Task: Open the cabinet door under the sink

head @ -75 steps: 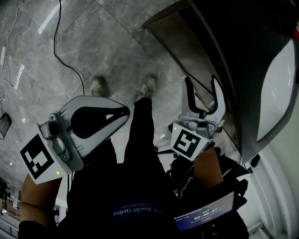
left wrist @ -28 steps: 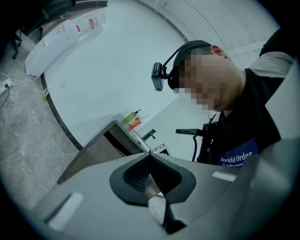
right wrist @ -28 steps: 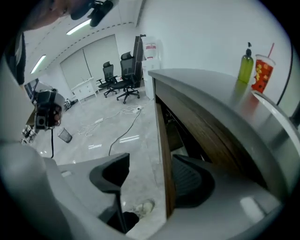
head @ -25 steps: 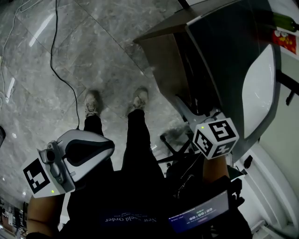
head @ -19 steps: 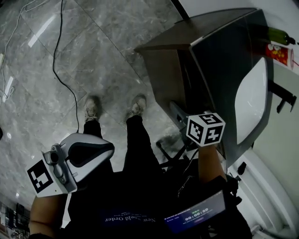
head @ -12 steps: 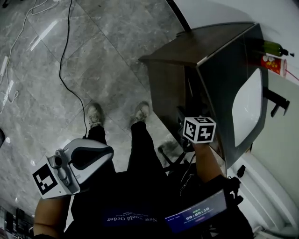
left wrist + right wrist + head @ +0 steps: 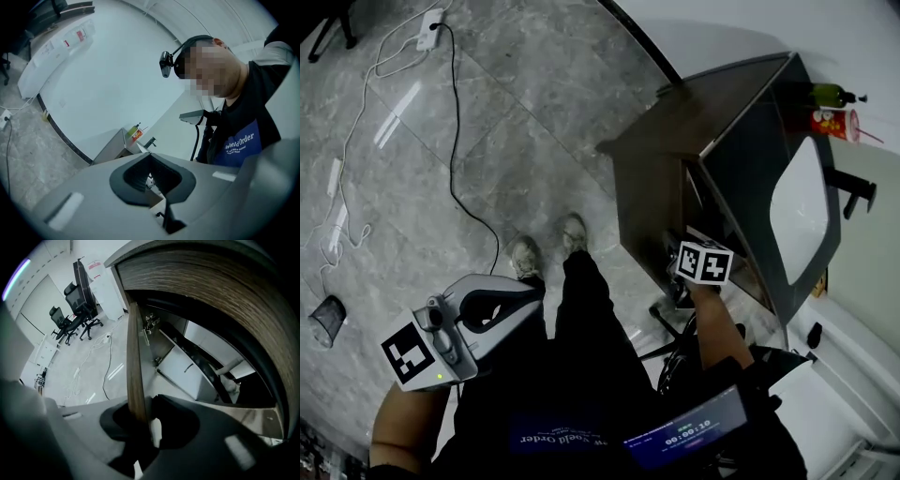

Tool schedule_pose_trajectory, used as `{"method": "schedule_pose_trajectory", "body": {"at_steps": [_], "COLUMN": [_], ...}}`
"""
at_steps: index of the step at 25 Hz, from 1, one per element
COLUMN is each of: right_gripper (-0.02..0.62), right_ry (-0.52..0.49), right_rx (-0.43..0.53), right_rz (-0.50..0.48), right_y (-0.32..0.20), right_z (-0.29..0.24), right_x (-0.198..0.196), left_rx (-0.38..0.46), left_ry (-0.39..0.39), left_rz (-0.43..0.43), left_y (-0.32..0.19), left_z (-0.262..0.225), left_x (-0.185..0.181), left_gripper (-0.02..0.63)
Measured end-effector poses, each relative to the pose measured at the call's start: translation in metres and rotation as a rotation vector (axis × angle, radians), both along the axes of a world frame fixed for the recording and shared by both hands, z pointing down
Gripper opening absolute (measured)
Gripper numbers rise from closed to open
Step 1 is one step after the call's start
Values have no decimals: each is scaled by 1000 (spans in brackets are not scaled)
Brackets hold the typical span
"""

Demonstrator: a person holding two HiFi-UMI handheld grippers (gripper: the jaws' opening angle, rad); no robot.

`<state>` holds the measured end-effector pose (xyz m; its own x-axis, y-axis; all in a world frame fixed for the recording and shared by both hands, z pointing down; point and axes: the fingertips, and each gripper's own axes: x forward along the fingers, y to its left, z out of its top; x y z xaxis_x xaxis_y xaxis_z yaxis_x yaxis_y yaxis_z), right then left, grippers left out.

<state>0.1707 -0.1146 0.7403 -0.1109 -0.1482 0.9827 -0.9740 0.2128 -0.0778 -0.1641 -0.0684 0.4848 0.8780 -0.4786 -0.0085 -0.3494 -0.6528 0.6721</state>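
The vanity cabinet stands at the upper right with a white sink basin in its dark top. Its brown wooden door faces the floor side. My right gripper points down at the door's top edge, its marker cube above it. In the right gripper view the door edge runs between the jaws of the right gripper, which have just been closing and now pinch it. The door stands ajar, showing hinges and a white pipe. My left gripper hangs shut and empty by my left leg.
A green bottle, a red can and a black faucet sit on the countertop. A black cable runs over the grey floor to a power strip. My shoes stand before the cabinet. Office chairs are far off.
The right gripper has turned downward and sunk onto the door's top edge. The left gripper has drifted right and stayed shut. The cabinet now sits farther up in the head view.
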Motion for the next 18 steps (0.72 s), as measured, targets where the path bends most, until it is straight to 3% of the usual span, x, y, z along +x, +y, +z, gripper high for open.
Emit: {"method": "schedule_pose_trajectory", "body": {"at_steps": [9, 18], "right_gripper": [97, 109], "right_ry": [-99, -132], "right_rx": [-43, -163], "right_rz": [58, 20], "right_y": [18, 26], "right_z": [2, 5], "right_x": [-32, -43], "left_rx": [5, -5], "left_ry": [-48, -68], "left_rz": [81, 177], "left_y": [-69, -179], "left_z": [-19, -47], "left_x": [17, 57], "left_gripper": [0, 0]}}
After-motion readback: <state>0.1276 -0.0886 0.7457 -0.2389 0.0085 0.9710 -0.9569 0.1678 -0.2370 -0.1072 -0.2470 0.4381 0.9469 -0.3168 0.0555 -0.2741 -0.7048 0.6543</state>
